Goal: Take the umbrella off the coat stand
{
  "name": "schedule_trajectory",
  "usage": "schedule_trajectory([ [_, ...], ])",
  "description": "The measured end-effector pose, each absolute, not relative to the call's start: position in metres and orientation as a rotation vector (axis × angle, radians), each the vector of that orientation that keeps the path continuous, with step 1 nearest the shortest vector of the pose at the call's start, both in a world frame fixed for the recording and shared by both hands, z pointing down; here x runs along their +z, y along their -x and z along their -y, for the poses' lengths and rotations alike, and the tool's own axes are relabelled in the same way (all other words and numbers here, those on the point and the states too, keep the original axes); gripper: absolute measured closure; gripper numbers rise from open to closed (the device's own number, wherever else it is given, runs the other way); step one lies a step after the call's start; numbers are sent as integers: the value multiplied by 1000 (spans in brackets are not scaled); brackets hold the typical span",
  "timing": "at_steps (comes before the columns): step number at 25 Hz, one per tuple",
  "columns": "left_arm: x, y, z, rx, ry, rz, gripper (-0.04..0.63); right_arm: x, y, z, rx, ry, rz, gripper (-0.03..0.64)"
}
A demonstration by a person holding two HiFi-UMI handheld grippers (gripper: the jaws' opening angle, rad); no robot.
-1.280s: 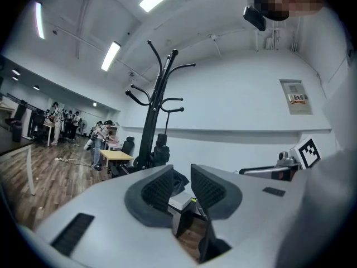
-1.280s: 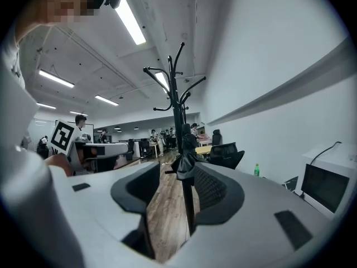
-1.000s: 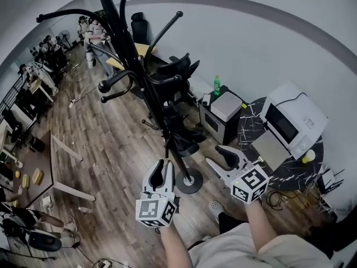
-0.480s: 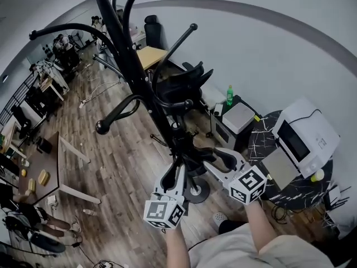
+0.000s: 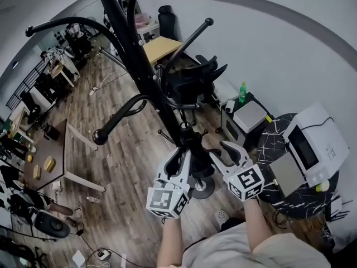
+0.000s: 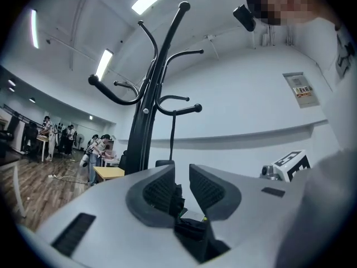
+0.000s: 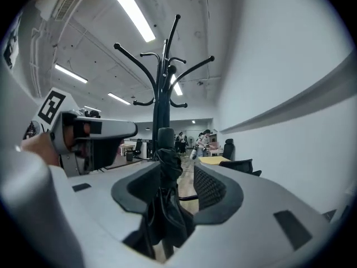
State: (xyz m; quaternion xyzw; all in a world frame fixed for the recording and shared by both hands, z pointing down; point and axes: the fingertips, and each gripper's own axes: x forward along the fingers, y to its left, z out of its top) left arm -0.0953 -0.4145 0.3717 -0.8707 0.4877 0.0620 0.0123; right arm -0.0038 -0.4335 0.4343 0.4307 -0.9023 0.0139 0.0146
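Umbrella (image 7: 164, 175): folded, black, low beside the coat stand (image 5: 134, 54) pole.
Right gripper (image 5: 218, 149): jaws released and straddling the fabric, which lies against one pad with a gap at the other.
Left gripper (image 6: 181, 172): jaws barely parted, dark fabric low between them (not pinched, by my reading).
Advice: close the right jaws squarely on the bundle, then lift it free before drawing away.

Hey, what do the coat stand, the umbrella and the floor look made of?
Coat stand: probably metal, painted black; thin curved arms, slight sheen.
Umbrella: black fabric, matte, judging by soft crumpled folds.
Floor: wood or wood-look laminate; brown planks with grain, cannot tell which.
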Motion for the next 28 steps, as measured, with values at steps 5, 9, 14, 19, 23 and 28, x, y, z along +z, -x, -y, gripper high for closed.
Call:
schedule_trajectory([
  [5,369,94,420,106,2705,-1486,505,443,14,450,100,-1259,2858,390],
  [9,370,93,425,24,2693,-1463,503,443,32,461,155,-1178,2933,369],
  [14,345,92,436,34,2649,-1456,503,445,44,478,201,-1087,2979,301],
  [19,318,87,453,55,2621,-1440,503,465,59,486,231,-955,2989,262],
  [23,297,91,464,93,2590,-1466,505,470,73,491,234,-852,3011,245],
  [28,290,82,474,80,2594,-1462,505,469,70,495,207,-841,3035,253],
])
